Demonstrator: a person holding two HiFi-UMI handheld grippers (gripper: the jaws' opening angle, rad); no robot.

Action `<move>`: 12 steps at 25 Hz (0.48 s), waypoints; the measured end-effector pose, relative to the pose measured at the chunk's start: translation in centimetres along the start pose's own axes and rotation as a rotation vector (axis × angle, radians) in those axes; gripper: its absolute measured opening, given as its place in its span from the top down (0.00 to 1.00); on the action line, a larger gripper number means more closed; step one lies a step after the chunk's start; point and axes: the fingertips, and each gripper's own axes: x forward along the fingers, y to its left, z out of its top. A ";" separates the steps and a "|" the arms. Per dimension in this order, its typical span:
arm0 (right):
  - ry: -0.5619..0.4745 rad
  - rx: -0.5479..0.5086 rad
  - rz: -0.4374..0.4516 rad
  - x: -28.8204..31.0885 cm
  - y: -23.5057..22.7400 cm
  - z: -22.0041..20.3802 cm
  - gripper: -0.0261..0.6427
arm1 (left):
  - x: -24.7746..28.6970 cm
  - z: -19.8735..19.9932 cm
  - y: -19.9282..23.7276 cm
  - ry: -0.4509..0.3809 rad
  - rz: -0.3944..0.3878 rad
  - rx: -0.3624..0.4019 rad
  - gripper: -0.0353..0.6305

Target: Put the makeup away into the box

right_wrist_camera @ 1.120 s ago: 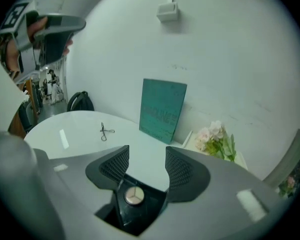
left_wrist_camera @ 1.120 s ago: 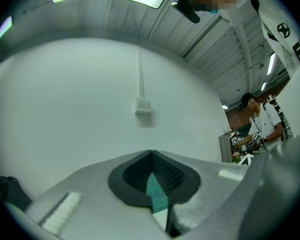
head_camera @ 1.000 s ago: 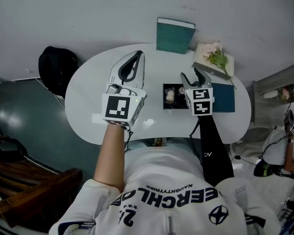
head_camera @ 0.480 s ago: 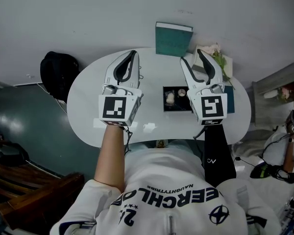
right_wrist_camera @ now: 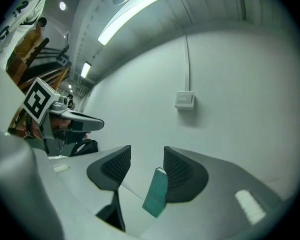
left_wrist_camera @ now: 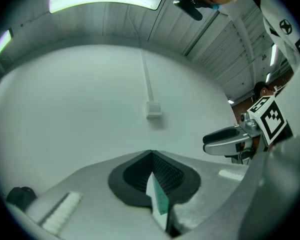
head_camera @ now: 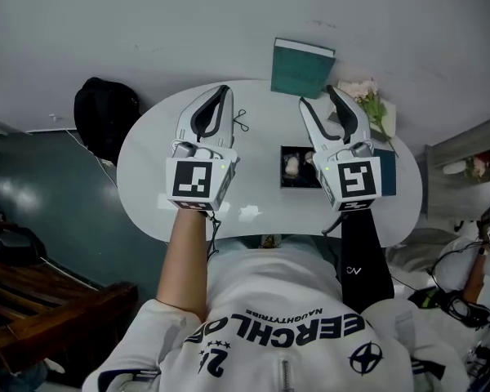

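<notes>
Box — black, open — holds pale makeup pieces.

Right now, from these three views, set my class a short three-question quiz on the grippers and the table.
1. True or false: the left gripper is holding something.
2. Which gripper's jaws stand apart? A left; B right; C both.
3. What stands upright at the far edge of the table?
Key: 1 false, its jaws meet on nothing. 2 B, the right gripper; its jaws have just been closing slightly, with nothing between them. 3 the teal book.
</notes>
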 end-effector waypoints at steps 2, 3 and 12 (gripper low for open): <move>-0.003 0.012 0.027 0.7 1.1 0.2 0.61 | -0.7 0.0 1.0 0.005 0.021 0.005 0.94; -0.003 0.016 0.043 1.2 1.9 0.3 0.61 | -1.1 0.1 1.6 0.009 0.034 0.008 0.94; 0.006 0.038 0.187 5.5 8.0 -0.2 0.61 | -4.9 -0.8 7.6 0.051 0.173 0.021 0.94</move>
